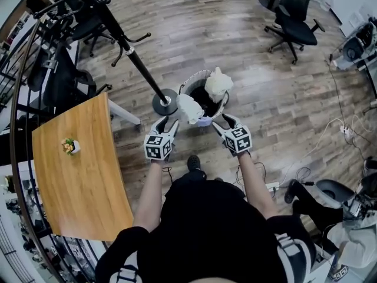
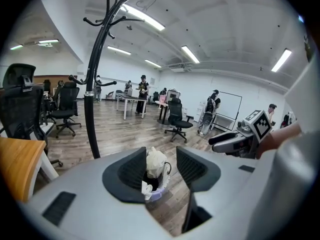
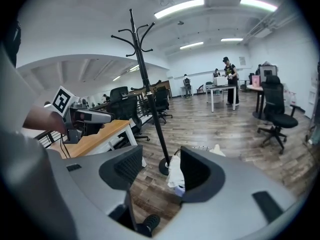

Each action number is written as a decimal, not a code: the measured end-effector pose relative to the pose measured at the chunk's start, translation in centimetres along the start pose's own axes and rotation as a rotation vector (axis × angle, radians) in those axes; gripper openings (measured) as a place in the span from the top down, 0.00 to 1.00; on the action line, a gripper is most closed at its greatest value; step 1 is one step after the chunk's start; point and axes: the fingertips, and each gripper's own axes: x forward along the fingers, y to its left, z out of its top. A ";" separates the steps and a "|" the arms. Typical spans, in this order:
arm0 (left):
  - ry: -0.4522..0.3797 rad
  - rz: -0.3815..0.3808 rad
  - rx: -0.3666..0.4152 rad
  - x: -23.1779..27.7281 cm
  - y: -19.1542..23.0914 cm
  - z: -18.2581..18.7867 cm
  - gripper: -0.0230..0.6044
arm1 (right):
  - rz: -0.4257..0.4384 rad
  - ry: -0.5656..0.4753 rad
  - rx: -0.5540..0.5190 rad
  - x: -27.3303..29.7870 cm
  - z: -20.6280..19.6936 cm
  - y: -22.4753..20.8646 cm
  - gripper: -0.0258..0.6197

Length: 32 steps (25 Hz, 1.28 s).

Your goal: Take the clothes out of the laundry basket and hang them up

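The laundry basket [image 1: 221,107] stands upright on the wood-plank floor, a round tub with a pale, mesh-like wall and a dark inside, its long axis vertical and its mouth facing up. One white garment [image 1: 189,108] is draped over the rim on the person's side and hangs limp down the outside; a cream garment [image 1: 218,84] sits bunched and crumpled on the far rim, poking upward. Just beside the basket, to its left in the head view, is the round black base of the coat stand [image 1: 165,102], a slim dark pole with curved hooks at the top. The left gripper [image 1: 166,122] and the right gripper [image 1: 225,122] are both near the basket on the person's side and point toward it. Each has its ribbed dark pads spread apart with nothing between them, and neither touches the cloth
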 end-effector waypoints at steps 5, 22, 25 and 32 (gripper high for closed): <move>0.004 -0.028 0.017 1.0 1.4 0.7 0.64 | -0.034 -0.008 0.012 1.1 0.7 -0.5 0.57; 0.056 -0.082 0.046 3.7 4.7 0.7 0.64 | -0.088 -0.009 0.033 3.9 1.6 -1.6 0.58; 0.071 -0.071 0.039 3.9 5.3 0.2 0.64 | -0.083 0.002 0.040 4.5 1.4 -2.0 0.58; 0.104 -0.036 0.018 5.7 6.5 -0.5 0.64 | -0.040 0.046 0.030 6.9 1.1 -3.4 0.58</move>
